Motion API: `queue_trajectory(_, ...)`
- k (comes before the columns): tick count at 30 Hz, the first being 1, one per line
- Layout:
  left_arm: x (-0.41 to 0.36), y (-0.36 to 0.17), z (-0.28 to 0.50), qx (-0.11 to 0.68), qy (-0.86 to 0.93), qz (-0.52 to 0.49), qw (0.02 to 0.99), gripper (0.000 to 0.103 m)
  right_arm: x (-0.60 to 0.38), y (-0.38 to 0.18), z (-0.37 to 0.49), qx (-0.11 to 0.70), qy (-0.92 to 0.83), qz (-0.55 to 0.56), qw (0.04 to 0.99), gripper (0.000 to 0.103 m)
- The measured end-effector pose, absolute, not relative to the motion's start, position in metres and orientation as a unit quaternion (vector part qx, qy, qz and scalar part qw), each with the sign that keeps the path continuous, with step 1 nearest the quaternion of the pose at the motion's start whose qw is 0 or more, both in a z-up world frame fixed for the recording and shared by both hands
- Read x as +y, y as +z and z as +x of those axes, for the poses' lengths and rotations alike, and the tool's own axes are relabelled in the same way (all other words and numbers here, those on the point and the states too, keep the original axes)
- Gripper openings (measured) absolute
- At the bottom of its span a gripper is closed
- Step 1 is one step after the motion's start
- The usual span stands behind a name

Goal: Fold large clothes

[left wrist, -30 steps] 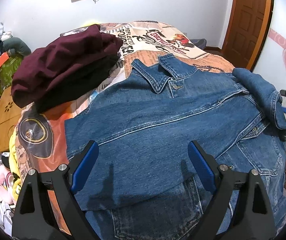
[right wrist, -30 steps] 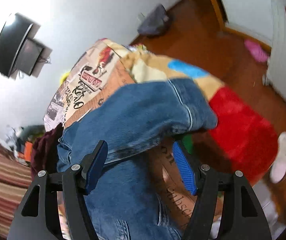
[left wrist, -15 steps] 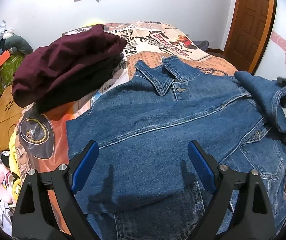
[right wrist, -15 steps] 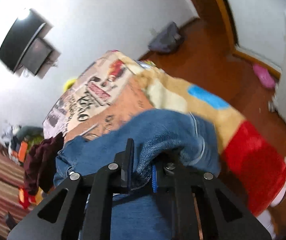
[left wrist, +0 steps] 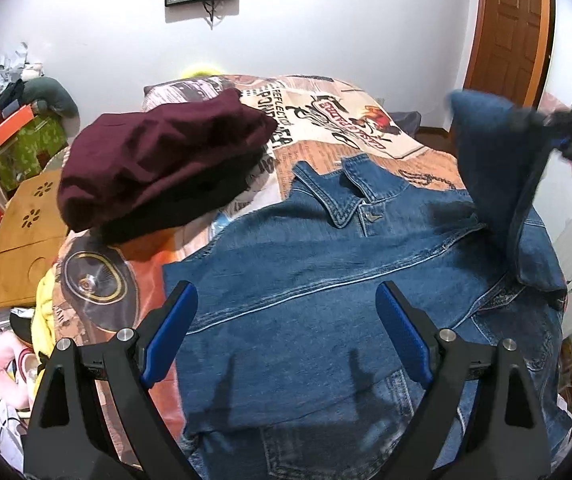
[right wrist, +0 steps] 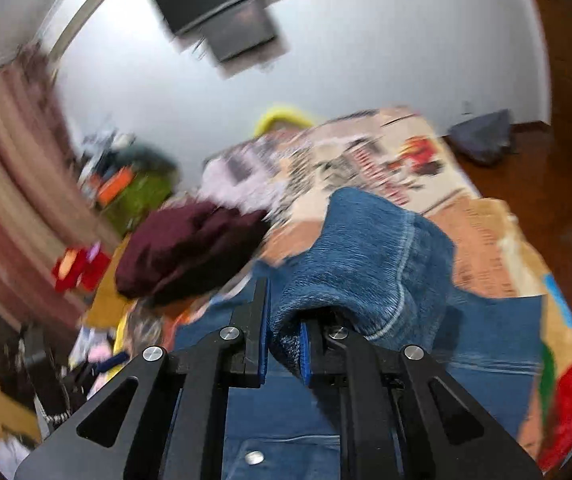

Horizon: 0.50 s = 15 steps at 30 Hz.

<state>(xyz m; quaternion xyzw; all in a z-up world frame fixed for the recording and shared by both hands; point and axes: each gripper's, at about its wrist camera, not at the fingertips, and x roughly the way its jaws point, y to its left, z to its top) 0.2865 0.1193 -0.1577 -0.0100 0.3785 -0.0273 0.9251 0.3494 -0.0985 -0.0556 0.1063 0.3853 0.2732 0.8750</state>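
Observation:
A blue denim jacket (left wrist: 325,280) lies front up on the printed bedspread (left wrist: 349,120), collar toward the far wall. Its left sleeve is folded across the chest. My left gripper (left wrist: 286,332) is open and empty, hovering above the folded sleeve. My right gripper (right wrist: 284,332) is shut on the cuff of the jacket's right sleeve (right wrist: 369,256) and holds it up off the bed. In the left wrist view that raised sleeve (left wrist: 493,160) hangs at the right, with the right gripper (left wrist: 561,136) above it.
A pile of maroon and black clothes (left wrist: 162,160) lies on the bed to the left of the jacket. A wooden board (left wrist: 26,224) and clutter sit off the bed's left side. A wooden door (left wrist: 509,28) is at the back right.
My right gripper closed on the right sleeve cuff and lifted it up and toward the jacket's middle. The left gripper stayed open above the jacket.

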Motion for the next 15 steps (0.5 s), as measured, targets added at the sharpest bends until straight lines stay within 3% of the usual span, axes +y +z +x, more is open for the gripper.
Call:
queue_trajectory(10, 0.157, -0.165, 0.268, 0.393, -0.002, -0.041, 0.919, 0.091, 0.011, -0.175, 0.343, 0.532, 0.315, -0.044, 0.785, 0.012)
queue_trajectory(14, 0.166, -0.172, 0.266, 0.404, 0.007, -0.046, 0.913, 0.091, 0.016, -0.188, 0.335, 0.546, 0.314, -0.07, 0.774, 0.02)
queue_trajectory(15, 0.167, -0.174, 0.267, 0.407, 0.008, -0.048, 0.912, 0.091, 0.013, -0.187, 0.334, 0.55, 0.321, -0.069, 0.768, 0.029)
